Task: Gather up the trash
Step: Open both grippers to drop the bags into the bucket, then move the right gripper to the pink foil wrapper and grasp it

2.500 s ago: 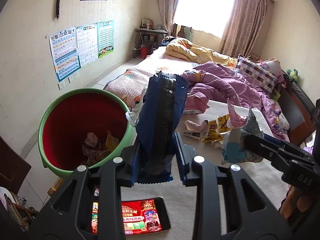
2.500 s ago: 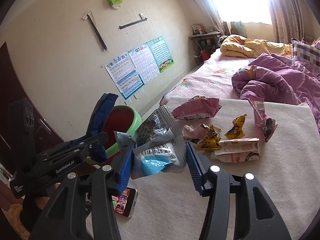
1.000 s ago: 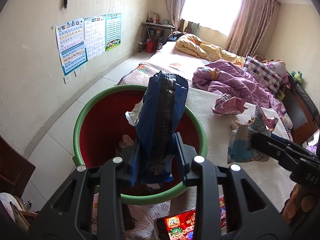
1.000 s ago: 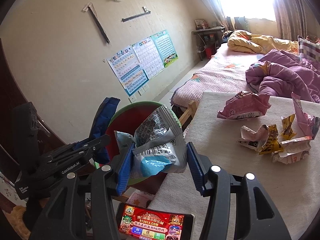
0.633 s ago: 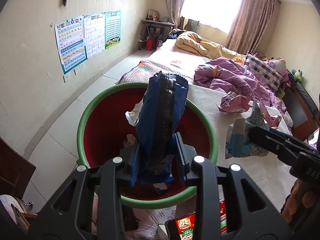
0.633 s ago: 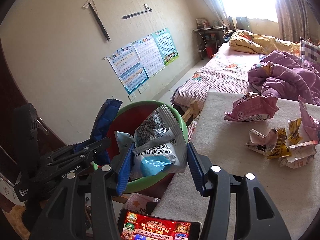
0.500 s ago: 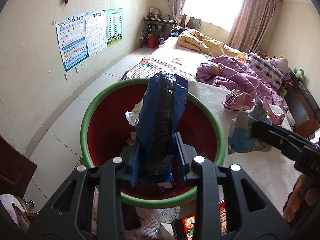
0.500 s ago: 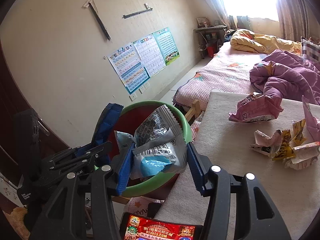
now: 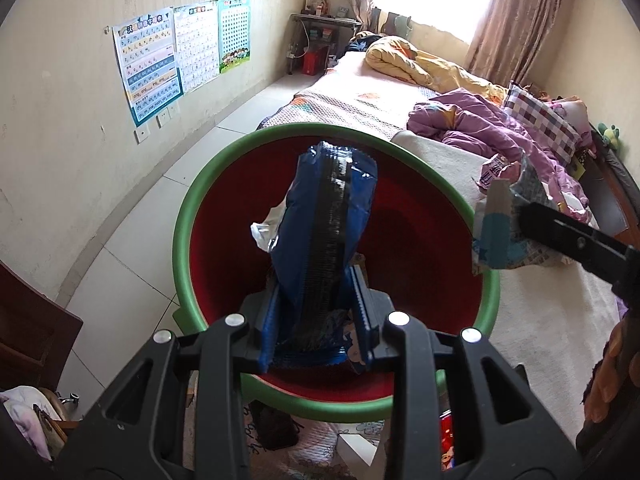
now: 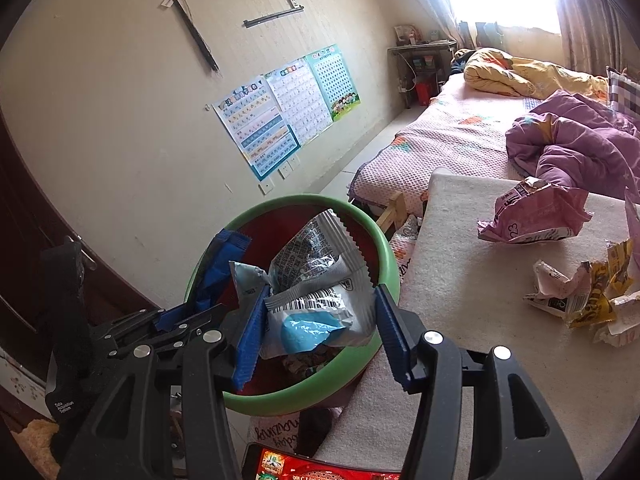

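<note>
Both grippers now over the bin, which has grown from a corner object to filling mid-frame in both views.
Left gripper (image 9: 316, 316) is clamped on the blue wrapper (image 9: 326, 232), which stands upright at frame centre over the red inside of the bin (image 9: 188, 216). Right gripper (image 10: 320, 320) has its pads pressed on the grey packet (image 10: 316, 300), jaws wider, packet at lower centre, above the bin's near rim. To do it well, I judge: ease the right one further over the mouth before letting go, since the packet looks close to the rim edge by the table (image 10: 460, 300); release 1 at a time. More wrappers wait at right: pink bag (image 10: 532, 216) and a yellow-white pile (image 10: 580, 300). Phone (image 10: 320, 468) at the bottom edge is not trash.
</note>
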Tool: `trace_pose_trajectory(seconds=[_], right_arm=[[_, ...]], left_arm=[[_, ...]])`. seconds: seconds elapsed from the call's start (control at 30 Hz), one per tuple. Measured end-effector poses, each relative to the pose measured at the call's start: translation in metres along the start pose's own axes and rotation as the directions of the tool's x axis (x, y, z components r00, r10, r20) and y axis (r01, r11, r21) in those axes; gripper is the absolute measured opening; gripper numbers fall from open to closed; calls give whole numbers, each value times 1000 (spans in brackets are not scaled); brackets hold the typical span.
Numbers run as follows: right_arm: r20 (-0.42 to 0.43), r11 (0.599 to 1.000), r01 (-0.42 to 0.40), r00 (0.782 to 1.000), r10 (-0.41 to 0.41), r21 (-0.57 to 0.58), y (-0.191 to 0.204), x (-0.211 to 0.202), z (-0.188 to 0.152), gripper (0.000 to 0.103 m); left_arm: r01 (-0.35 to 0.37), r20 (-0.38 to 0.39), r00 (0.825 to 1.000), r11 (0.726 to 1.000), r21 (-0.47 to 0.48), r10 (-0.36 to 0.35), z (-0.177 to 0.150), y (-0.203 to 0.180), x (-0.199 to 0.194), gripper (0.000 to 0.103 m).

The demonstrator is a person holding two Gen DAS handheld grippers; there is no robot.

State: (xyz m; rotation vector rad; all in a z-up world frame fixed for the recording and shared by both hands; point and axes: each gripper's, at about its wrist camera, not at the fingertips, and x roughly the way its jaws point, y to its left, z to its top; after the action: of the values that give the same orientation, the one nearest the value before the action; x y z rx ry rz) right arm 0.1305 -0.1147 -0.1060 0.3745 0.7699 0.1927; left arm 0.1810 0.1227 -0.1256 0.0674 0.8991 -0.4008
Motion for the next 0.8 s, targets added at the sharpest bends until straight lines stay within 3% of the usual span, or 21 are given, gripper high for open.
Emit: trace_pose_trajectory(seconds=[0.37,0.47,0.53,0.8], right_arm=[[-15,1000,13,1000,-13,-12,5,7,6,54],[-21,1000,0,1000,0,-1,4,9,5,61],[-16,1000,-9,1000,9,10,0,7,3,70],[15,999,-19,1000,19,43,-7,-3,4,71]], left_arm=[[35,-11,999,999,0,-35,4,6,5,31],[29,-13,999,1000,7,-29,6,6,7,42],[15,-7,1000,1000,3,-15,6,7,8,65],[-13,13,1000,999,-31,13,5,16,-2,68]])
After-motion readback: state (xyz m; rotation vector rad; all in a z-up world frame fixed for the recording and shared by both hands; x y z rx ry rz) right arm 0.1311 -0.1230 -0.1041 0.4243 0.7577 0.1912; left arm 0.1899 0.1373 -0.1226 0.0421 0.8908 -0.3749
